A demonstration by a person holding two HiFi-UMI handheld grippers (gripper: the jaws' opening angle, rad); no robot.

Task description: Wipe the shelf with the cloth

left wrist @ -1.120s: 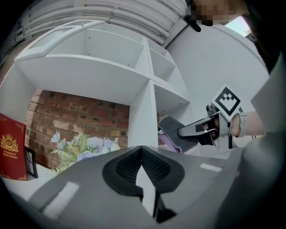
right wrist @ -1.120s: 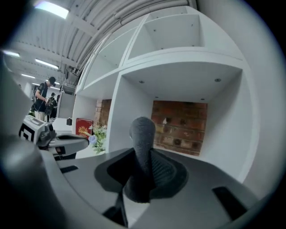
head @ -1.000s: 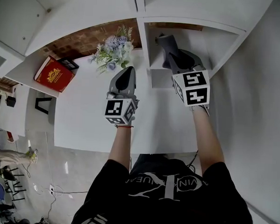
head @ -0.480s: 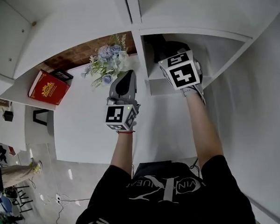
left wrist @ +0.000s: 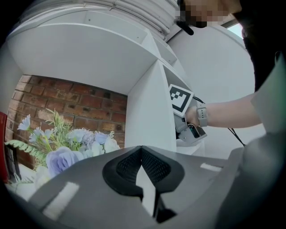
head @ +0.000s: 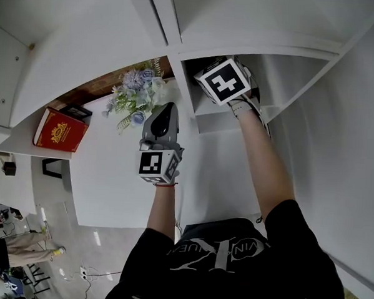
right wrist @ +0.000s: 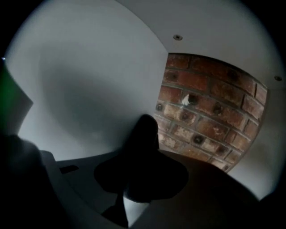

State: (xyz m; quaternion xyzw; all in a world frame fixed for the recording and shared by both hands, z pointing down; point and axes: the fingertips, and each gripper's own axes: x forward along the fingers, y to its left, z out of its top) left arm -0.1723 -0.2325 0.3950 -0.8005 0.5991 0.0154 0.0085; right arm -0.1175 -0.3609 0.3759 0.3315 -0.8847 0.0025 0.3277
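Since a second ago, the right gripper (right wrist: 139, 172) is pushed deeper into the shelf (head: 275, 81) cubby at 1 o'clock, jaws clamped on the dark cloth (right wrist: 144, 134), so wiping's probably underway. Left gripper (left wrist: 142, 166) is kept pinched together, nothing held.

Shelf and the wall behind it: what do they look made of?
Shelf: smooth, matte white panels, likely painted wood or laminate board; small round fixing caps show on one panel. Back wall: rough red-brown bricks with pale mortar lines. Whether it is real brick or brick facing, I cannot tell.
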